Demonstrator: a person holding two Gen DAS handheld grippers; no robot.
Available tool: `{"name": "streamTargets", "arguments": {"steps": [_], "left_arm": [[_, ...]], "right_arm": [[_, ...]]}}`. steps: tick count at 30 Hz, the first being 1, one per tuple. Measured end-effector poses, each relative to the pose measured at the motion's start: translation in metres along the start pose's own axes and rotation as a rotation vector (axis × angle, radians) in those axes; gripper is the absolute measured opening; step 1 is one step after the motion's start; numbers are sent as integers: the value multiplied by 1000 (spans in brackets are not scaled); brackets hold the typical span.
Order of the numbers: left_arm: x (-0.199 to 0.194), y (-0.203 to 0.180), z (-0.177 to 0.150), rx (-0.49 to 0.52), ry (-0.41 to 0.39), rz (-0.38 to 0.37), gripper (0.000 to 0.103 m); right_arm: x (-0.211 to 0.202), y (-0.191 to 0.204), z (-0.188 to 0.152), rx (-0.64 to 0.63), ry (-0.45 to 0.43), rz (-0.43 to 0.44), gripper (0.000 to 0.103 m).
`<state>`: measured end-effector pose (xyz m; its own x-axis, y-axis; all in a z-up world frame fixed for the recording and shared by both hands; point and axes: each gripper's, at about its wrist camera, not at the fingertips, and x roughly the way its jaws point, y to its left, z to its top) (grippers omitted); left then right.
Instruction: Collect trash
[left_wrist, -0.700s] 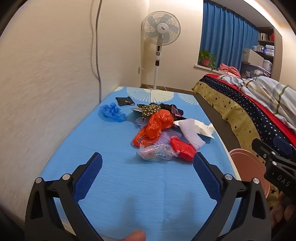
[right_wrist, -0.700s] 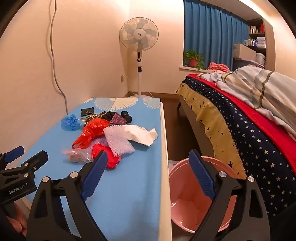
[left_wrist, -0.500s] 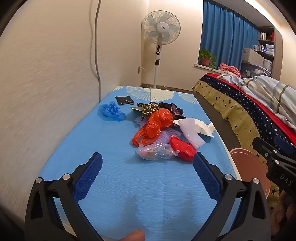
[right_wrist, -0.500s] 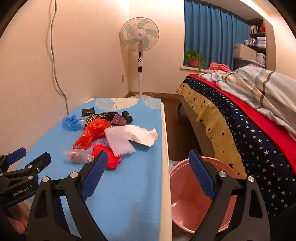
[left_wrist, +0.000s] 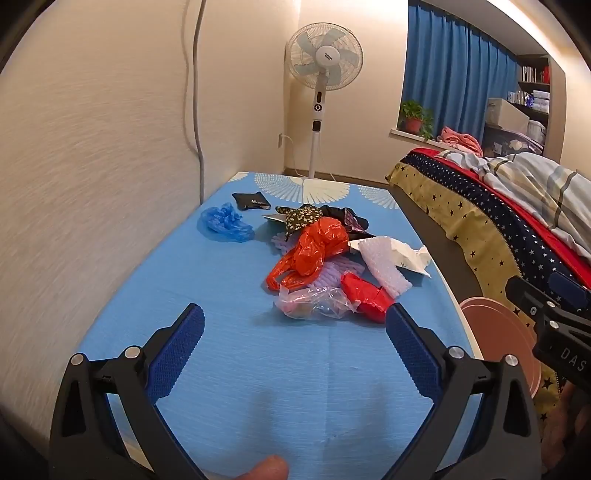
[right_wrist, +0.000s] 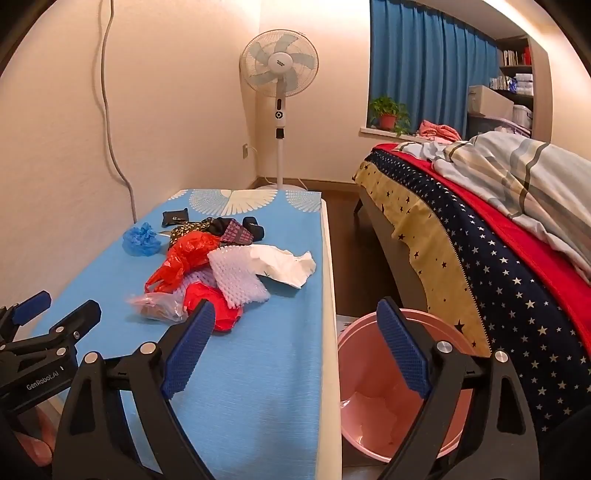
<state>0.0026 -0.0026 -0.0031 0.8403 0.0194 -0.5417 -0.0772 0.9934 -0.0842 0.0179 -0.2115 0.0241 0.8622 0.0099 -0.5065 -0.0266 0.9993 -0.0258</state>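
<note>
- Two grippers, left gripper and right gripper, hang with jaws spread wide, grasping nothing; ribbed blue pads.
- Since earlier, both have barely shifted; the heap lies unmoved.
- One trash pile at 12 o'clock on the woven blue table cover: crinkled orange bag, clear film bag, white foam netting, puffy blue cap.
- One round pink bucket at 3 o'clock beside the table.
</note>
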Motion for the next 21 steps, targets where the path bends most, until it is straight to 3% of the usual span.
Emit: {"name": "streamTargets", "arguments": {"steps": [21], "left_arm": [[0, 2, -1, -18, 3, -4, 95]], "right_arm": [[0, 1, 1, 3, 1, 0, 88]]}}
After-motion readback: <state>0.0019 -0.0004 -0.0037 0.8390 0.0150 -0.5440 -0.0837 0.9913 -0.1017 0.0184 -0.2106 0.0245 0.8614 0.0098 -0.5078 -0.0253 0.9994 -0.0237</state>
